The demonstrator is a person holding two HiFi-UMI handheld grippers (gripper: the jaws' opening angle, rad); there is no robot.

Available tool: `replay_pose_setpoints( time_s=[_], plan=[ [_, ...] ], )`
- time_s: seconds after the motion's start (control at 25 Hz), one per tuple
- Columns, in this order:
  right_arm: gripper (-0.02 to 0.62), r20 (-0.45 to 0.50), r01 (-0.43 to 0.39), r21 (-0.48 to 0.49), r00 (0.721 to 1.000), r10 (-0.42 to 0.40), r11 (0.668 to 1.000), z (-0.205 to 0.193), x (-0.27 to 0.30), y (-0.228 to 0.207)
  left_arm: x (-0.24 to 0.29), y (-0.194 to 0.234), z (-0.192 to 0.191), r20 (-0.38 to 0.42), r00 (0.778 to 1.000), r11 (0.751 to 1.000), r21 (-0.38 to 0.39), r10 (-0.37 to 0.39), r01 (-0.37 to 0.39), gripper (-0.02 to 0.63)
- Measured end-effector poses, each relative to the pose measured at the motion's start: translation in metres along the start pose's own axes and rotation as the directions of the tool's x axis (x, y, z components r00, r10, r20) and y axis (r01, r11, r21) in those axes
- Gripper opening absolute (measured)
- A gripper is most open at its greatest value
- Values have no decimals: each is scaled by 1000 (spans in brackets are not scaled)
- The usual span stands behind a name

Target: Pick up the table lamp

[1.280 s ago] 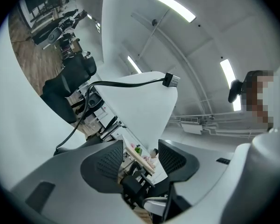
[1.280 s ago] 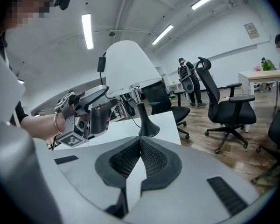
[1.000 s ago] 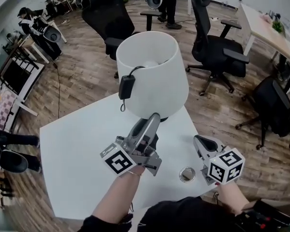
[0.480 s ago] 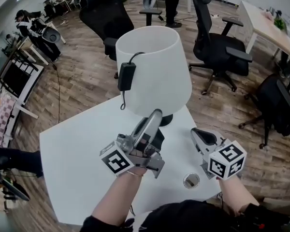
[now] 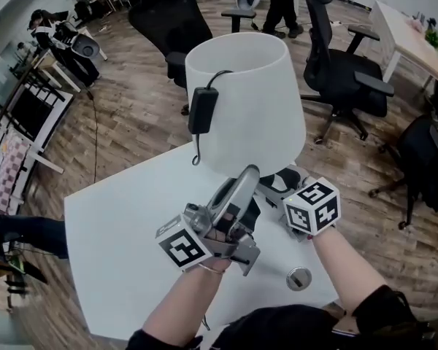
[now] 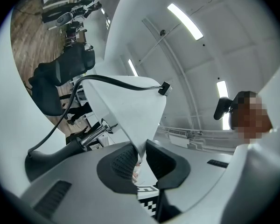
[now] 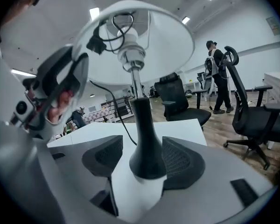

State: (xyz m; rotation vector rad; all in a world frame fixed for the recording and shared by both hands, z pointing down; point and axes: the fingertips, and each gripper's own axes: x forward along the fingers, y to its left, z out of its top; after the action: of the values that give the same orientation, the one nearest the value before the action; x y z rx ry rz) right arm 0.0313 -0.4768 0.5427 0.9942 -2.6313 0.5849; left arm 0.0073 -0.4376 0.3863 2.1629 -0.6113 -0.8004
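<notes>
A table lamp with a white shade (image 5: pixel 248 100), chrome stem and black base (image 7: pixel 147 146) stands on the white table (image 5: pixel 109 224). My left gripper (image 5: pixel 248 173) reaches up from below, and its jaws are closing on the shade's lower rim (image 6: pixel 130 111), which sits pinched between the pads. My right gripper (image 5: pixel 274 187) is low at the foot of the lamp. Its jaws are opening, and in the right gripper view (image 7: pixel 143 158) the black base stands between the pads with a gap on the left. A black cord with an inline switch (image 5: pixel 202 110) hangs over the shade.
A small round metal object (image 5: pixel 298 278) lies near the table's front right edge. Black office chairs (image 5: pixel 347 71) stand on the wood floor beyond the table, with people at the back of the room. The table's right corner is close to the lamp.
My right gripper has swung from the table's front right in to the lamp's base, and its jaws now stand apart. The left gripper stays at the shade's rim.
</notes>
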Motion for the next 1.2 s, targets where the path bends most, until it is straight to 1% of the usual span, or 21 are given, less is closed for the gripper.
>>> replay_pose_setpoints(
  time_s=[0.08, 0.16, 0.28, 0.4, 0.48, 0.68, 0.84, 1.0, 1.2],
  plan=[
    [255, -38, 39, -20, 998, -40, 999, -9, 16, -6, 0, 0, 1, -1, 1000, 1000, 1, 0, 0, 60],
    [255, -78, 78, -66, 993, -83, 995, -18, 25, -8, -1, 1, 4, -6, 1000, 1000, 11, -5, 5, 60],
    [256, -87, 98, -111, 990, -108, 989, -24, 32, -7, -4, 2, 10, -1, 1000, 999, 48, -21, 21, 60],
    [267, -69, 112, -96, 991, -119, 989, -19, 32, -10, -3, 0, 15, 15, 999, 995, 89, -48, 47, 60],
    [264, -72, 123, -82, 989, -129, 989, -19, 33, -11, -1, -3, 14, 19, 997, 992, 100, -74, 72, 54],
    [259, -77, 153, -75, 984, -159, 985, -20, 31, -12, 0, -8, 12, 29, 991, 989, 71, -134, 131, 32],
    [250, -75, 181, -88, 979, -188, 980, -21, 32, -10, -3, -11, 9, 16, 989, 987, 67, -148, 146, 26],
    [249, -64, 177, -71, 981, -182, 982, -19, 29, -5, -3, -19, 6, -9, 987, 983, 93, -158, 158, 26],
    [249, -37, 185, -97, 981, -189, 978, -5, 16, 9, -11, -44, 9, -20, 981, 974, 123, -192, 193, 26]
  ],
)
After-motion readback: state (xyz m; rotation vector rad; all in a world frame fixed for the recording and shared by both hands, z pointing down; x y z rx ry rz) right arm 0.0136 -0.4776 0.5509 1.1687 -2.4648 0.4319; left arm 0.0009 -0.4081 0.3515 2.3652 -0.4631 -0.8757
